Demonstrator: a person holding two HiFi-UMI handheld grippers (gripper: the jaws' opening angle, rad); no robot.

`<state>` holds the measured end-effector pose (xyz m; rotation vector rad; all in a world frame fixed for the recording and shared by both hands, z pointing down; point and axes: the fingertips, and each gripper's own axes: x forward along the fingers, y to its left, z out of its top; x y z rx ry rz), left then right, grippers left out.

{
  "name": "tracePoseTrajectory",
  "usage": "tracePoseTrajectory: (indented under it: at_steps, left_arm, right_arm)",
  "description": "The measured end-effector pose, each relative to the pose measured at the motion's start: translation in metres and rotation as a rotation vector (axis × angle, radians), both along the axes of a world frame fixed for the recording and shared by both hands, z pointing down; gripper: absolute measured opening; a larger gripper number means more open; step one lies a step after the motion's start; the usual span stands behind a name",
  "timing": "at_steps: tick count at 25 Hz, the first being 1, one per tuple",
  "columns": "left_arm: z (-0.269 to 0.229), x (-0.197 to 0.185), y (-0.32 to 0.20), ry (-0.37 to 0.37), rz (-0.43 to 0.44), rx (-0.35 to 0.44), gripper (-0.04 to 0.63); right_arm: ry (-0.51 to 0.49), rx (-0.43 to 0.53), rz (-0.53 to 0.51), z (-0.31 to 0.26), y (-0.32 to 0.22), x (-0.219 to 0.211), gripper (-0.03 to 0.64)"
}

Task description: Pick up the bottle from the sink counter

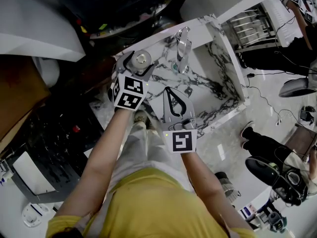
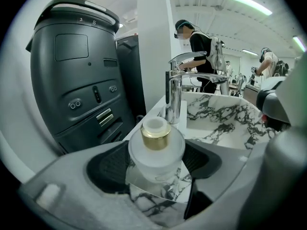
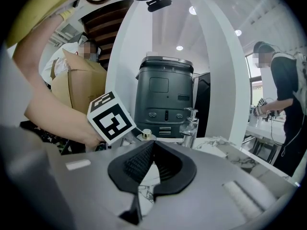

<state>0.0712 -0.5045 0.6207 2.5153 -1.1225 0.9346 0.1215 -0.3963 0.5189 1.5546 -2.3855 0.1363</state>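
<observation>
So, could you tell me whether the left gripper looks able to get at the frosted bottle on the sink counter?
Probably yes: the left gripper has its jaws open on either side of the frosted bottle, with nothing else between, and the faucet stands behind it.

No words, brand names or numbers can be read anywhere. The only signs are black-and-white square code patterns on the marker cube (image 1: 130, 92) of the left gripper (image 1: 140, 59) and on the marker cube (image 1: 182, 141) of the right gripper (image 1: 170, 90). Tiny pale marks along the top of a dark machine (image 2: 76, 75) are too small to read.
</observation>
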Motion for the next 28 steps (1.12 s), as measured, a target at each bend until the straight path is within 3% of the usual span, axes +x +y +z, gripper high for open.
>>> tracePoseTrajectory:
  at_steps: [9, 17, 28]
  left_arm:
    - [-0.003, 0.0, 0.004, -0.003, 0.02, 0.058, 0.337]
    - [-0.029, 0.0, 0.008, 0.108, 0.019, 0.099, 0.337]
    - [-0.11, 0.0, 0.041, 0.176, 0.067, 0.172, 0.336]
  right_arm:
    - [0.016, -0.015, -0.016, 0.005, 0.008, -0.007, 0.0]
    - [0.017, -0.002, 0.004, -0.001, 0.009, -0.003, 0.0]
    - [0.033, 0.084, 0.047, -0.043, 0.007, 0.004, 0.0]
